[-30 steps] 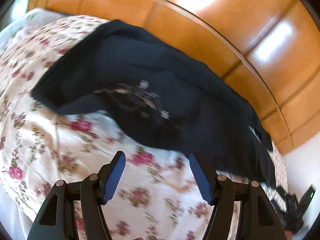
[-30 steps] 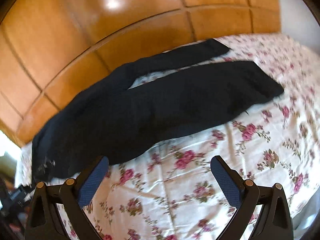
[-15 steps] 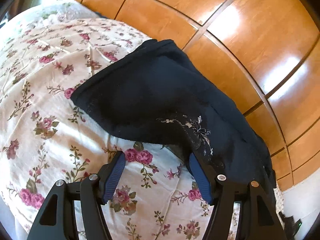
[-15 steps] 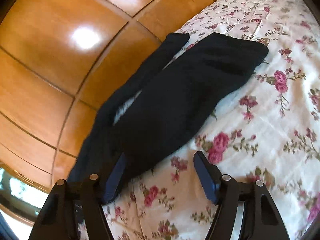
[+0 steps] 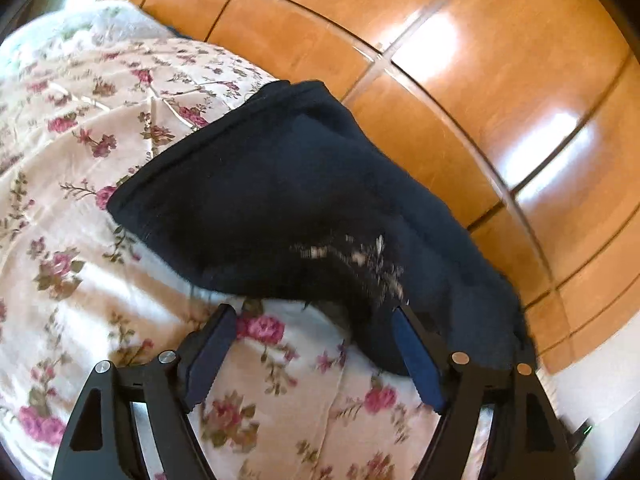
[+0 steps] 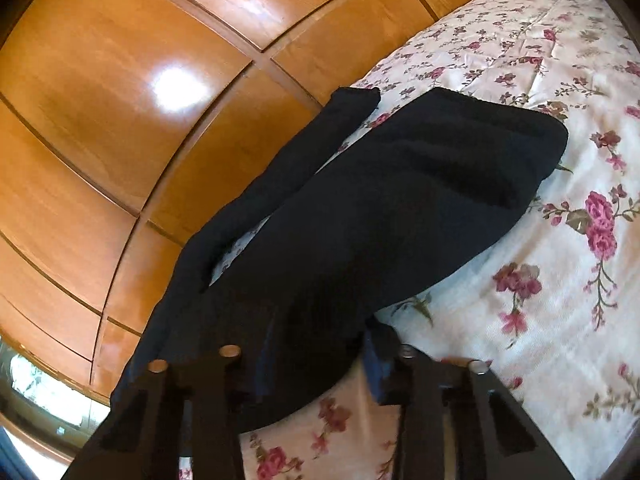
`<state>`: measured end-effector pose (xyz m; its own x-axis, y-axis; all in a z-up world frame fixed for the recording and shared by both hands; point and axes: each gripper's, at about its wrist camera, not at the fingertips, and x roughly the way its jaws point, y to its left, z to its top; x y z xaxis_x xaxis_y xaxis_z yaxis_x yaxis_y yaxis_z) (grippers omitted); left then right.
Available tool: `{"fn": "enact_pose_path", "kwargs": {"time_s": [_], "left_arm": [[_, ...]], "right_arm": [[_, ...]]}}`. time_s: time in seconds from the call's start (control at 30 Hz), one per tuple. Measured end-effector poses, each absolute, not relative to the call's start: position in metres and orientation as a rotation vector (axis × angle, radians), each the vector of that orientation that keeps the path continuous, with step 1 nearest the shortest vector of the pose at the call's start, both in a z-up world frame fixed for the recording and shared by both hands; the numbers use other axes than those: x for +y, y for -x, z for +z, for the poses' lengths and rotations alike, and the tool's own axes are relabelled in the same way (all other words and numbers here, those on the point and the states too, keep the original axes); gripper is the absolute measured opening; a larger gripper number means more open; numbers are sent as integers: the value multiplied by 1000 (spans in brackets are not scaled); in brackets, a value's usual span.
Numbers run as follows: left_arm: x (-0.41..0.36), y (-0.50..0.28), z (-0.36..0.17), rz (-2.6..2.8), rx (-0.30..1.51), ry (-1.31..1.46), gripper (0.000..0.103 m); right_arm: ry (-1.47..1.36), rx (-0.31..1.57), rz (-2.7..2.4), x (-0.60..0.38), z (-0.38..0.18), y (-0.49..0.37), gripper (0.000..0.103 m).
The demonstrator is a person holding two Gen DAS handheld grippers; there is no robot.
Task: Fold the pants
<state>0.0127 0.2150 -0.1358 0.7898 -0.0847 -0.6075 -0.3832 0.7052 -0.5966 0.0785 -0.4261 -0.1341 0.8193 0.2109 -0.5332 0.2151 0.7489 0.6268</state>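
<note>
Dark navy pants (image 5: 288,200) lie on a floral bedspread (image 5: 72,184). The left wrist view shows the waist end with a pale embroidered patch (image 5: 360,256). My left gripper (image 5: 316,344) is open, low over the sheet, its fingers astride the pants' near edge. The right wrist view shows the two legs (image 6: 400,200), the far one thinner (image 6: 288,168). My right gripper (image 6: 308,364) is open, its left finger over the dark cloth, the right finger (image 6: 380,364) at the cloth's edge.
A glossy wooden panelled wall (image 5: 480,80) runs along the far side of the bed, also seen in the right wrist view (image 6: 140,100). A bright window strip (image 6: 44,392) shows at lower left. White bedding (image 5: 100,20) lies at the far left.
Both grippers have moved down and in toward the pants. The left now straddles the waist edge. The right now reaches the leg cloth and its jaws have narrowed.
</note>
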Motion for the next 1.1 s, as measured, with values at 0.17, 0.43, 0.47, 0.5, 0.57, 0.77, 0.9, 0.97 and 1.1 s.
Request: {"fn": "enact_pose_path", "kwargs": {"time_s": [0.17, 0.43, 0.47, 0.5, 0.57, 0.77, 0.9, 0.97, 1.1], "left_arm": [[235, -25, -141, 166, 583, 930, 72], [242, -56, -152, 220, 621, 889, 32], [242, -57, -152, 220, 622, 894, 29], [243, -58, -152, 215, 637, 891, 27], [244, -57, -152, 183, 658, 900, 16], [252, -32, -132, 109, 616, 929, 11], [251, -13, -116, 70, 611, 910, 11], [252, 0, -112, 56, 615, 902, 11], [255, 27, -114, 55, 626, 903, 11]], "right_arm": [[-780, 600, 34, -435, -140, -77, 22], [-769, 615, 30, -434, -144, -85, 10], [-774, 615, 30, -434, -145, -86, 10], [-765, 612, 26, -433, -144, -86, 9], [-755, 615, 15, -432, -142, -85, 9], [-719, 550, -15, -433, -118, -73, 8], [-704, 519, -5, -435, -100, -62, 8], [-675, 508, 1, -436, -89, -53, 8], [-642, 513, 13, -439, -74, -31, 8]]}}
